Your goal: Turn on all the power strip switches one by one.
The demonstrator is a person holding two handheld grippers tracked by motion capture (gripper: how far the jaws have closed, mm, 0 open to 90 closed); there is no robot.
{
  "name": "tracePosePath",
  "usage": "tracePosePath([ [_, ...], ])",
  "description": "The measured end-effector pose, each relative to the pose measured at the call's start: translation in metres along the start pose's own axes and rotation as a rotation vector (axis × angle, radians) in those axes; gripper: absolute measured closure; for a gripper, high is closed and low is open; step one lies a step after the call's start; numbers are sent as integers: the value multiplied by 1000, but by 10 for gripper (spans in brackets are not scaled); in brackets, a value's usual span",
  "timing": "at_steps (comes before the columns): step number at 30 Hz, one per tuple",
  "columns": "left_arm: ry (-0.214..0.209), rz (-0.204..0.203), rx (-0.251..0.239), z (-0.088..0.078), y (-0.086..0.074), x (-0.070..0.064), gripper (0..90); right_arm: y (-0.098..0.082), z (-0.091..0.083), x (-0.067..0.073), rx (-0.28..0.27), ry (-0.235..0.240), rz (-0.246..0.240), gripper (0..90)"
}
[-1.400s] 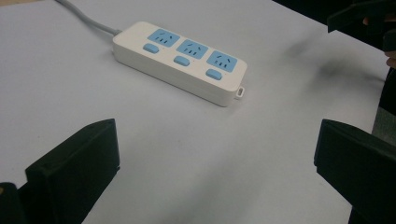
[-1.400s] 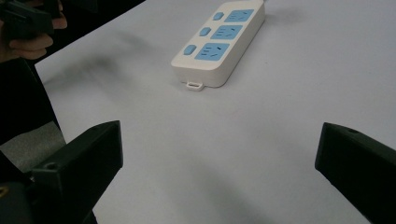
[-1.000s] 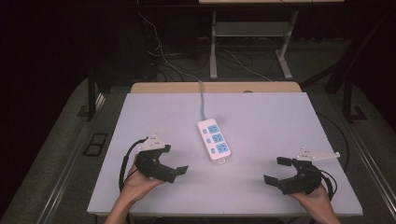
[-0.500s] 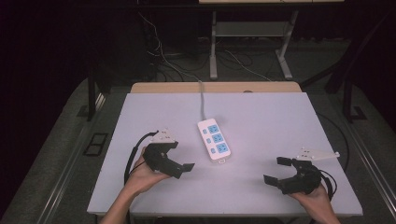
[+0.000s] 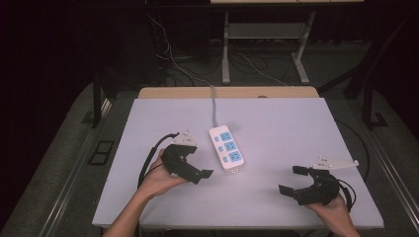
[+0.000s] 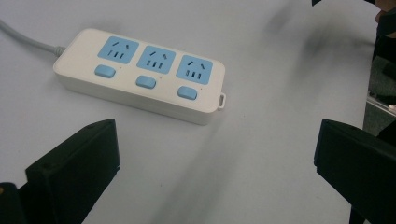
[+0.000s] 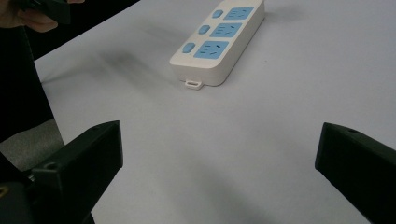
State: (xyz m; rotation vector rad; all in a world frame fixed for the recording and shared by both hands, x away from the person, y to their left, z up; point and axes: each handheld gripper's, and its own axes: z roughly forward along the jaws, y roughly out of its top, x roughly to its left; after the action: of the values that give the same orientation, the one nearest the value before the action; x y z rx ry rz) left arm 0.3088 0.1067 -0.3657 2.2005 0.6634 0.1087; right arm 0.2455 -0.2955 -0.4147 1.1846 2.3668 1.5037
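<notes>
Mid-table, power strip (image 5: 227,148) lying lengthwise front-to-back, cord end away, both tongs (image 5: 203,175) (image 5: 292,180) spread apart, empty

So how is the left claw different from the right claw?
The left claw sits close beside the power strip; the right claw is farther off, near the table's front right corner. The left claw points right toward the strip's side; the right claw points left toward its near end. Both are black, wide open and hold nothing.

White table (image 5: 276,128) lit from above, grey carpeted floor (image 5: 64,163) seen around it, metal desk legs (image 5: 226,49) and loose cables (image 5: 173,61) set in darkness behind.
</notes>
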Motion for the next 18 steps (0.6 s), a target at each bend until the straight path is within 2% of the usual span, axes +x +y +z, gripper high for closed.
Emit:
tracePosePath([
  [9,-15,32,20,7,16,1,0,0,1,0,-1,2,0,7],
  [18,-31,45,60,19,22,5,1,0,1,0,2,0,0,7],
])
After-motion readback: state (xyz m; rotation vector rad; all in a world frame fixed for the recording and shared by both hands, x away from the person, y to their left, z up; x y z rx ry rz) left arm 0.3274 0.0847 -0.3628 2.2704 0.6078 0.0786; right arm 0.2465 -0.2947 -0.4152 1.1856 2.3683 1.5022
